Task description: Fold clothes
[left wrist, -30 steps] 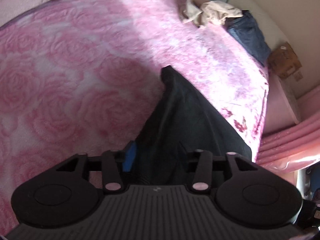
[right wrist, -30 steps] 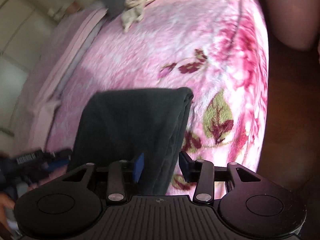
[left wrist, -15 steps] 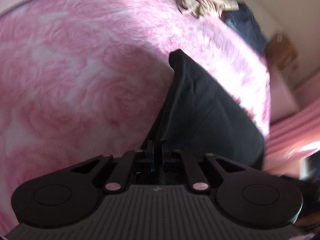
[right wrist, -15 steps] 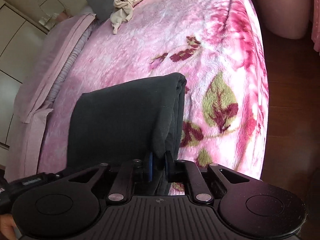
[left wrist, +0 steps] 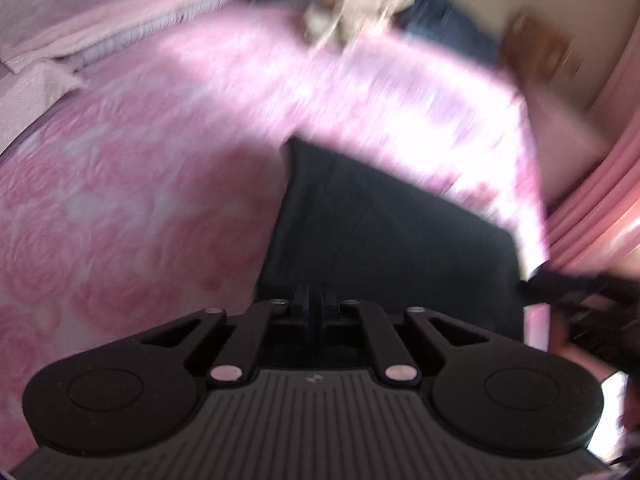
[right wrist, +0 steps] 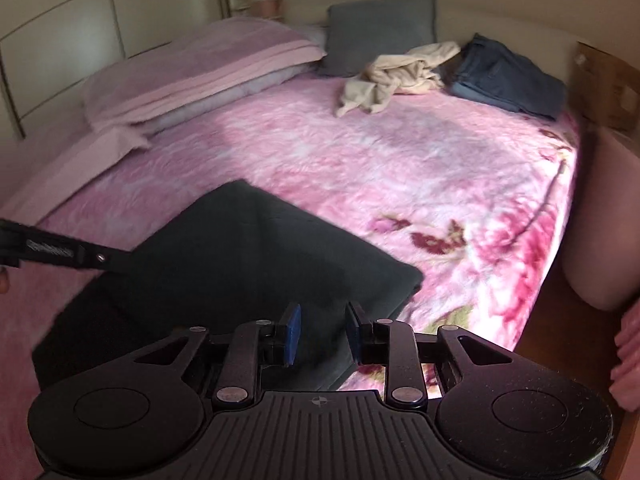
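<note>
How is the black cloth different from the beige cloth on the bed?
The black cloth lies flat and folded with straight edges; the beige cloth is a crumpled heap. The black one sits near the claws, with the left claw shut on it and the right claw open above it; the beige one lies far off by the gray pillow, untouched. Both rest on the pink blanket.

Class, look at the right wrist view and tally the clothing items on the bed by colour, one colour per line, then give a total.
Dark grey, nearly black garment, lying folded nearest the camera: 1
Beige garment, crumpled at the far end of the bed: 1
Blue jeans, folded beside the beige one: 1
Total: 3
</note>
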### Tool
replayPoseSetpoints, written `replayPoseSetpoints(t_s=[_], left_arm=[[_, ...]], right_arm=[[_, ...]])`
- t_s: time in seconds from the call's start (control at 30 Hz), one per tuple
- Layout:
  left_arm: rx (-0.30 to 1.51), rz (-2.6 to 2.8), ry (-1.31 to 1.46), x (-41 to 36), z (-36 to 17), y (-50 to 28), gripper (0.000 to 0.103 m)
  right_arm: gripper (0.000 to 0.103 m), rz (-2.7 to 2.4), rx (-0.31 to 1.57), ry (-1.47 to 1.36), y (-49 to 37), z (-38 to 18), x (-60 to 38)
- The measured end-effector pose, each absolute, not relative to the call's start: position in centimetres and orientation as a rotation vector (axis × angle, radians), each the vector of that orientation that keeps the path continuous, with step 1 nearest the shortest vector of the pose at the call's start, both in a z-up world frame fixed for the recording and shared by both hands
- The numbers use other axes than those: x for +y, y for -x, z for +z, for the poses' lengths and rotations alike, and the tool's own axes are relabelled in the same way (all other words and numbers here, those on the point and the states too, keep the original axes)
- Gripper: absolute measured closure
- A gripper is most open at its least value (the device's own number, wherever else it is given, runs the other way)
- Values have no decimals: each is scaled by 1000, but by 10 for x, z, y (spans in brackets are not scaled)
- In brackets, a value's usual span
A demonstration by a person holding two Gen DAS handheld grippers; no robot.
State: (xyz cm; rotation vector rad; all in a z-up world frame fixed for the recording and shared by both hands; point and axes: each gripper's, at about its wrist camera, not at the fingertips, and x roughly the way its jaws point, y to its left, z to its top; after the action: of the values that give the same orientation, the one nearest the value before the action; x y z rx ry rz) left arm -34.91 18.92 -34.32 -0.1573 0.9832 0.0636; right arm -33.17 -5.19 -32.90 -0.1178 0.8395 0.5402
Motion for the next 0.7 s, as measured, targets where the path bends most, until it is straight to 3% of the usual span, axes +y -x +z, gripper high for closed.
replayPoseSetpoints(t_s=[0.13,0.33,0.53,0.7], left_arm=[[993,102,190,195,-367,351,100],[898,152,285,197,-316,383,102],[968,204,293,184,-306,394,100],[1030,248,297,173,-299,403,102]], right_arm=[[75,556,915,97,322,-358,-54],[75,589,867,69,332,-313,-68],[71,718,976,266,363,-333,-41],[71,763,1022,318,359,-300,-41]])
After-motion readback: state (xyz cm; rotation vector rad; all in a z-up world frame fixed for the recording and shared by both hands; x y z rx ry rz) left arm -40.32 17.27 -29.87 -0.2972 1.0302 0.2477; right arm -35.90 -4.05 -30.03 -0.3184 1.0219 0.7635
